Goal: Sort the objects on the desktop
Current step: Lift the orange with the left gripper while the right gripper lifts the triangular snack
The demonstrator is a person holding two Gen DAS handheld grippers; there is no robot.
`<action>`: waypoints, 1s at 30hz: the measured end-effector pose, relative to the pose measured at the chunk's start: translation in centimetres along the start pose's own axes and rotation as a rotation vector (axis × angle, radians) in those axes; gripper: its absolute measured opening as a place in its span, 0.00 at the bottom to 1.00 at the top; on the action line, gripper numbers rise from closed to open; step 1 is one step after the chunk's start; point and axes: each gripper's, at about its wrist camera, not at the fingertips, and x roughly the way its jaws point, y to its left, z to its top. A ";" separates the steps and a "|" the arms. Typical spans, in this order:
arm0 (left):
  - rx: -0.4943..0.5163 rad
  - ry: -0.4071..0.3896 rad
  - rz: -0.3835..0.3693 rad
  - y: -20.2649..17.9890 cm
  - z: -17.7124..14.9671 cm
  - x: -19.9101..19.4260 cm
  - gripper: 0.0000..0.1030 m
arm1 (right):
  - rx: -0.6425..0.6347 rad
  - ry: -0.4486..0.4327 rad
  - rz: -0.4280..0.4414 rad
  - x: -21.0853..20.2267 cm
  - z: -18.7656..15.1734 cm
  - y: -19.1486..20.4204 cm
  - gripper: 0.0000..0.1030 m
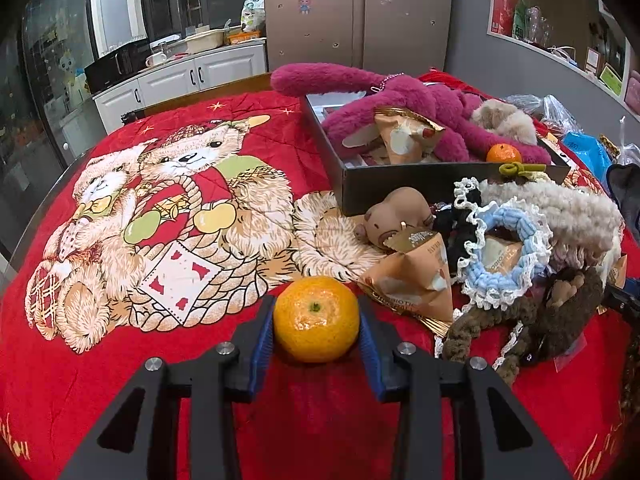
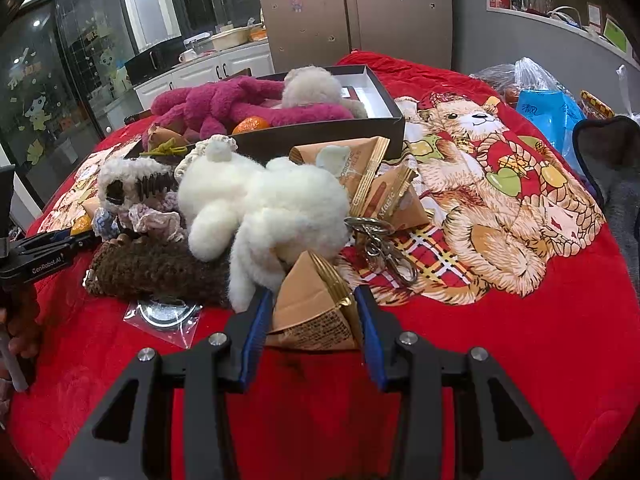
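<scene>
My left gripper (image 1: pixel 317 320) is shut on a tangerine (image 1: pixel 316 318), with both blue pads against its sides, just above the red bear-print cloth (image 1: pixel 100 380). My right gripper (image 2: pixel 314 320) is shut on a tan triangular snack packet (image 2: pixel 314 312) at the near edge of a pile. A dark open box (image 1: pixel 400 184) holds a magenta plush (image 1: pixel 400 100), a second tangerine (image 1: pixel 504 154) and a snack packet (image 1: pixel 404 136). The box (image 2: pixel 320 136) also shows in the right wrist view behind a white plush (image 2: pixel 272 204).
The pile beside the box holds a brown figurine head (image 1: pixel 396 216), a blue crocheted ring (image 1: pixel 508 248), brown knitted pieces (image 2: pixel 156 268), more snack packets (image 2: pixel 360 168), a key ring (image 2: pixel 380 248) and a bagged metal disc (image 2: pixel 164 312). Plastic bags (image 2: pixel 548 108) lie at far right.
</scene>
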 end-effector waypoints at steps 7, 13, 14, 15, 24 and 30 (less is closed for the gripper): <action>0.001 0.000 0.001 -0.1 -0.1 0.0 0.38 | -0.013 -0.016 -0.009 -0.4 0.1 0.2 0.42; 0.001 -0.003 0.000 -0.1 -0.1 -0.1 0.38 | -0.016 -0.055 -0.024 -1.5 0.3 0.0 0.41; 0.000 -0.005 0.000 -0.1 -0.1 -0.1 0.38 | -0.014 -0.063 -0.027 -1.8 0.3 -0.1 0.41; -0.003 -0.008 0.002 -0.1 0.0 -0.2 0.38 | -0.007 -0.074 -0.031 -2.1 0.4 -0.3 0.41; -0.009 -0.169 -0.010 -0.4 -0.4 -3.3 0.38 | -0.017 -0.199 0.003 -5.3 0.9 0.4 0.39; 0.137 -0.303 -0.003 -3.4 -1.0 -5.7 0.38 | -0.014 -0.163 0.002 -4.6 0.6 0.4 0.38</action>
